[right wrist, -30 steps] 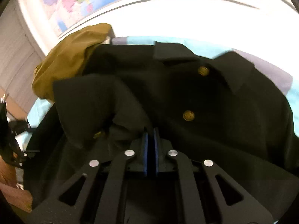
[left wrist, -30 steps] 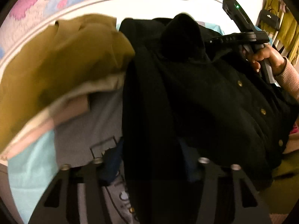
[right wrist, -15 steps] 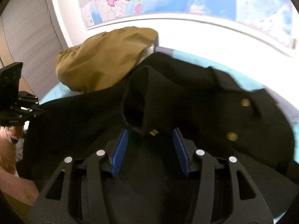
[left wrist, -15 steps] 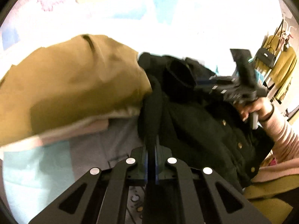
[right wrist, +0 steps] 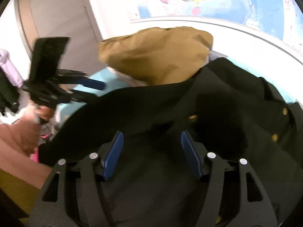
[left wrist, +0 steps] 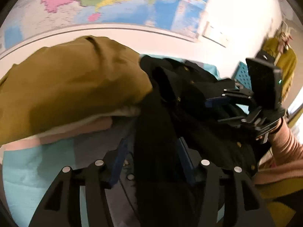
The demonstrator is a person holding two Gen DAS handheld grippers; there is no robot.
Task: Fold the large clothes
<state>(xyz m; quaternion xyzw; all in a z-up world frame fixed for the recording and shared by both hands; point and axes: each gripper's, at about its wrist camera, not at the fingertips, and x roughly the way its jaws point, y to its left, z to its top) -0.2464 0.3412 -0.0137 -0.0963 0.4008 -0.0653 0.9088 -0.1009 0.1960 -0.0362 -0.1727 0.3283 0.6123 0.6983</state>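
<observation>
Both grippers have let go since a moment ago. Half a second back the left gripper [left wrist: 151, 160] was pinched shut on a fold of the black coat [left wrist: 189, 113]. Now its jaws are opening, and a strip of the coat hangs loose between the blue pads [left wrist: 118, 162] without being squeezed. The right gripper [right wrist: 152, 151] was shut a second ago; its jaws are opening too, and the coat [right wrist: 227, 113] lies under and ahead of them, not pinched.

That coat is spread on the bed [left wrist: 28, 170], which has a light blue cover. It has small gold buttons [right wrist: 192, 117]. Just beside it, touching its edge, sits a heap of mustard cloth [left wrist: 75, 85].

Only the left view shows the right gripper from outside, held by a hand in a pink sleeve [left wrist: 284, 147], and a blue basket [left wrist: 242, 75] behind. Only the right view shows a door [right wrist: 56, 15] and the left gripper [right wrist: 94, 89] over the coat's far end. A map [left wrist: 113, 0] hangs on the wall.
</observation>
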